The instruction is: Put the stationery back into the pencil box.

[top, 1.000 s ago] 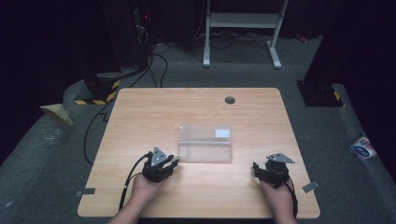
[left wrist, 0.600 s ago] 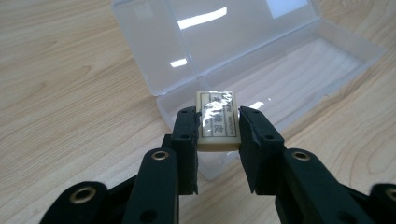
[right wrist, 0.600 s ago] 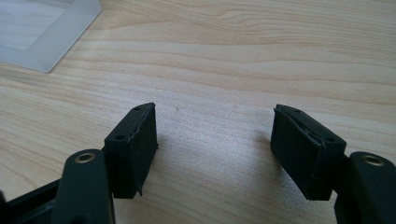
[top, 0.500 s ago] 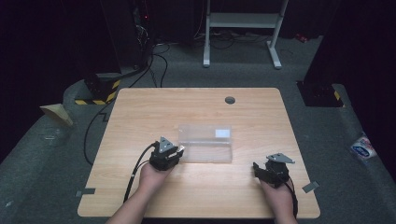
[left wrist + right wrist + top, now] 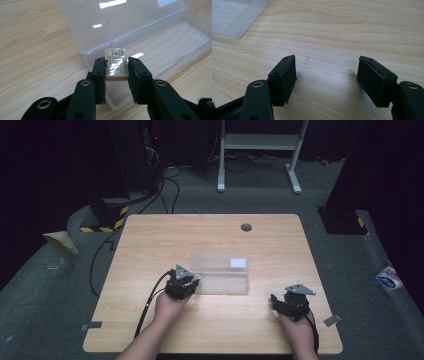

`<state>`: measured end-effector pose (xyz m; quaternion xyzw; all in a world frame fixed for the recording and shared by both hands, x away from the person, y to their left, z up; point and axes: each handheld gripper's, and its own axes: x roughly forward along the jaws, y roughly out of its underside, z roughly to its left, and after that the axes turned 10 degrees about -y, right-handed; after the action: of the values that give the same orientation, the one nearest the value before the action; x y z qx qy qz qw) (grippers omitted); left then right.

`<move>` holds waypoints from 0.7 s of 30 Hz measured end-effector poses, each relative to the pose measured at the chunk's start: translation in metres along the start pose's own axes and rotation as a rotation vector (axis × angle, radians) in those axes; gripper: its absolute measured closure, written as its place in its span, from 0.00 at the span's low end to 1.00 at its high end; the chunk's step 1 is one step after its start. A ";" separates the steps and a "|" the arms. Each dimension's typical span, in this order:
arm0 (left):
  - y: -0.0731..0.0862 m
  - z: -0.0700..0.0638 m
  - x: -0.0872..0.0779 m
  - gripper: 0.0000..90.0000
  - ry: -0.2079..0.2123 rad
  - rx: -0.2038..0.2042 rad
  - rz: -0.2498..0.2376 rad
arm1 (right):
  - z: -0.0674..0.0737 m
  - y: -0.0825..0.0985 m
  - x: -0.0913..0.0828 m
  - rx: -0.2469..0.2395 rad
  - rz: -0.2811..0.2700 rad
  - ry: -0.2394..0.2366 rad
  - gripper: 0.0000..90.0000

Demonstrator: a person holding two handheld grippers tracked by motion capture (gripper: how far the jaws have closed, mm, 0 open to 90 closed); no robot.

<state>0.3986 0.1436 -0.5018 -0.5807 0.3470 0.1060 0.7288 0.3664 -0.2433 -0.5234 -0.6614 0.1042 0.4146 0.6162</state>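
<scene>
We look down on a wooden worktop [image 5: 150, 320] with a clear plastic box [image 5: 220, 275] lying open at its middle. Our left gripper [image 5: 116, 71] has its jaws clenched on a small cream eraser [image 5: 115, 63], gripping it by its two short sides. The eraser hangs over the near corner of the box's shallow tray. It seems light and slightly rubbery, and its glossy printed wrapper could slip, so we judge a firm squeeze across the flat sides the best hold. The box looks thin and light, likely to slide if nudged. Our right gripper [image 5: 327, 80] rests low over bare wood beside the box, its jaws released and holding nothing.
</scene>
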 end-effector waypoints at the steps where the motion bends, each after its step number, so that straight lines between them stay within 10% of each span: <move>1: 0.000 0.000 0.001 0.76 -0.003 0.003 0.002 | 0.000 0.000 0.000 0.000 0.000 0.000 0.35; 21: -0.001 -0.001 0.003 0.71 -0.013 -0.008 -0.009 | 0.000 0.000 0.000 -0.001 0.000 -0.001 0.35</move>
<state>0.4011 0.1415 -0.5025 -0.5846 0.3394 0.1080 0.7290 0.3664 -0.2432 -0.5234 -0.6616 0.1038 0.4148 0.6160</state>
